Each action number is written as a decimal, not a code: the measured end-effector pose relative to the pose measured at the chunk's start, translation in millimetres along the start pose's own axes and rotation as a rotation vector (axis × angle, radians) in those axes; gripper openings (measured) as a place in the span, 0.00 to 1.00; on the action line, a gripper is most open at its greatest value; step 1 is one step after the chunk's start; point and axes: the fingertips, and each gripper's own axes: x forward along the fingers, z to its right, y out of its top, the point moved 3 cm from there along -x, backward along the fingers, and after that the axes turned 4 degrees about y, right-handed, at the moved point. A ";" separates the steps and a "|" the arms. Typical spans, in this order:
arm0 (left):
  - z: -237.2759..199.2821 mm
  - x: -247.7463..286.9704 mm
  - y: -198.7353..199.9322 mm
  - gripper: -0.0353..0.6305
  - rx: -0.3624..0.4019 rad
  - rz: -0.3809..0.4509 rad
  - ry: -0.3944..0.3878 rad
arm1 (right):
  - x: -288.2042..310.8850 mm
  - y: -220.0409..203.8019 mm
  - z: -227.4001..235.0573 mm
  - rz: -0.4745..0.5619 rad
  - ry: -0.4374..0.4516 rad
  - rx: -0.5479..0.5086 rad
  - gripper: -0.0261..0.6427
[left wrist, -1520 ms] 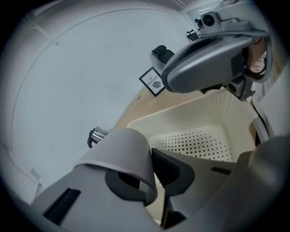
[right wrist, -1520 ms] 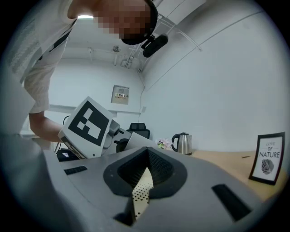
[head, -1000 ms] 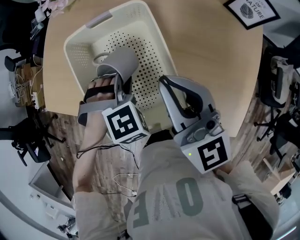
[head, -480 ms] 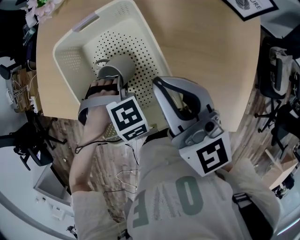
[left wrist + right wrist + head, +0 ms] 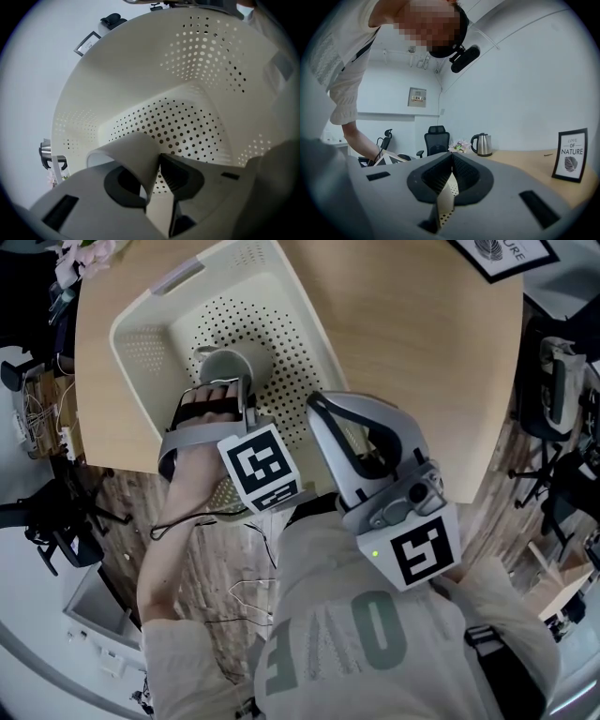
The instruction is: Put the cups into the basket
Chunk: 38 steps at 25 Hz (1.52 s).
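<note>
A grey cup sits inside the cream perforated basket on the wooden table. My left gripper reaches down into the basket from its near side. In the left gripper view the cup's wall stands between the jaws of the left gripper. These jaws are opening, and a gap shows beside the right pad. My right gripper is at the basket's near right rim. In the right gripper view the right gripper is shut on the perforated basket wall.
A framed print stands at the table's far right corner. The right gripper view shows the framed print, a kettle, flowers and an office chair. The table's near edge lies close to my right gripper.
The cup went lower and deeper into the basket with my left gripper. My right gripper kept its hold on the basket rim.
</note>
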 end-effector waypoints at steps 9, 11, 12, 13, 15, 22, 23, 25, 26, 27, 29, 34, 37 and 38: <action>-9.9 -20.9 -0.5 0.24 -0.034 0.017 0.079 | -1.4 8.1 -16.5 0.014 0.033 -0.049 0.04; -11.6 -28.2 -0.5 0.24 -0.043 0.022 0.100 | -1.7 10.1 -20.8 0.019 0.042 -0.065 0.04; -12.7 -32.7 -0.1 0.24 -0.050 0.025 0.112 | -1.9 9.8 -22.2 0.018 0.044 -0.070 0.04; -14.2 -37.9 0.6 0.24 -0.058 0.029 0.125 | -2.5 9.1 -23.3 0.015 0.045 -0.075 0.04; -17.8 -51.5 1.8 0.24 -0.076 0.039 0.157 | -5.0 9.1 -25.7 0.011 0.044 -0.085 0.04; -32.2 -111.1 1.9 0.24 -0.253 0.163 0.280 | -18.0 31.7 -42.2 0.067 0.063 -0.084 0.04; -34.8 -120.3 1.2 0.24 -0.295 0.194 0.309 | -19.6 36.1 -45.0 0.078 0.062 -0.093 0.04; -40.9 -140.2 -0.1 0.24 -0.376 0.263 0.399 | -23.2 45.6 -50.4 0.099 0.059 -0.115 0.04; -43.8 -150.5 -1.3 0.24 -0.416 0.296 0.453 | -25.0 50.8 -53.2 0.112 0.061 -0.129 0.04; -46.2 -161.1 -2.5 0.24 -0.464 0.333 0.503 | -26.9 56.0 -56.0 0.123 0.066 -0.141 0.04; -47.9 -185.8 -3.4 0.24 -0.593 0.440 0.587 | -32.6 64.7 -61.2 0.140 0.082 -0.154 0.04; -42.2 -256.1 -11.6 0.10 -0.861 0.667 0.850 | -52.4 80.2 -63.3 0.171 0.070 -0.165 0.04; -28.6 -279.1 -28.8 0.07 -1.044 0.777 0.944 | -55.6 85.5 -65.8 0.192 0.063 -0.156 0.04; -20.8 -281.6 -35.3 0.07 -1.157 0.850 0.933 | -55.6 85.9 -68.3 0.193 0.062 -0.151 0.04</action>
